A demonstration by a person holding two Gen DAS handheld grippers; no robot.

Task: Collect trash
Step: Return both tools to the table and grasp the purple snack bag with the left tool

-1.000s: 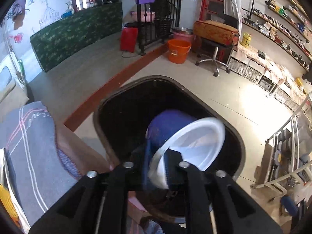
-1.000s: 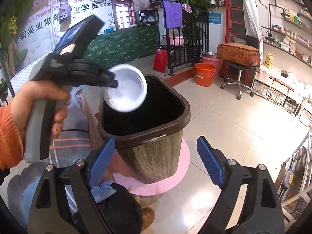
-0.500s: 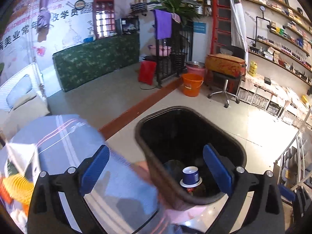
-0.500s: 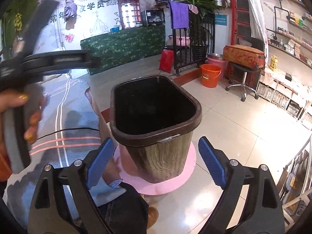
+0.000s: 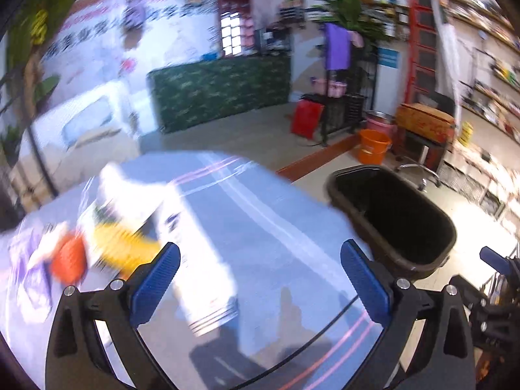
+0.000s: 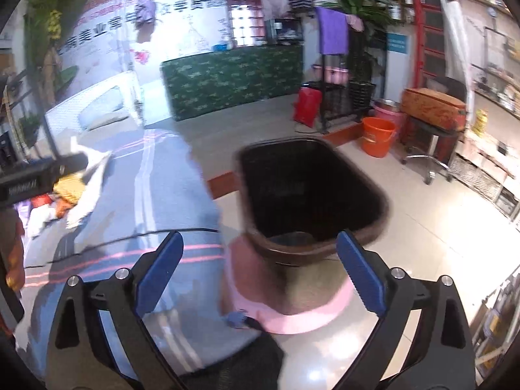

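Observation:
My left gripper point(image 5: 260, 248) hangs open over the grey-blue striped tablecloth point(image 5: 260, 201) with nothing between its blue pads. A blurred heap of trash lies to its left: a yellow piece point(image 5: 126, 240), an orange piece point(image 5: 68, 260) and white paper point(image 5: 130, 188). The brown bin point(image 5: 399, 260) stands on the floor to the right of the table. My right gripper point(image 6: 260, 238) points at the bin point(image 6: 299, 255) from just in front of it. Its jaws are opening, and nothing is between them. What lies inside the bin is too dark to make out.
A black cable point(image 5: 325, 325) runs across the cloth. The bin rests on a round pink mat point(image 6: 308, 312). Farther back are an orange bucket point(image 6: 378, 136), a stool point(image 6: 429, 130), a black rack and a green counter. Shelves line the right wall.
My left gripper opened and dropped the white-and-blue cup into the bin. It then swung left, away from the bin and over the table. The right gripper shifted a little and its jaws widened.

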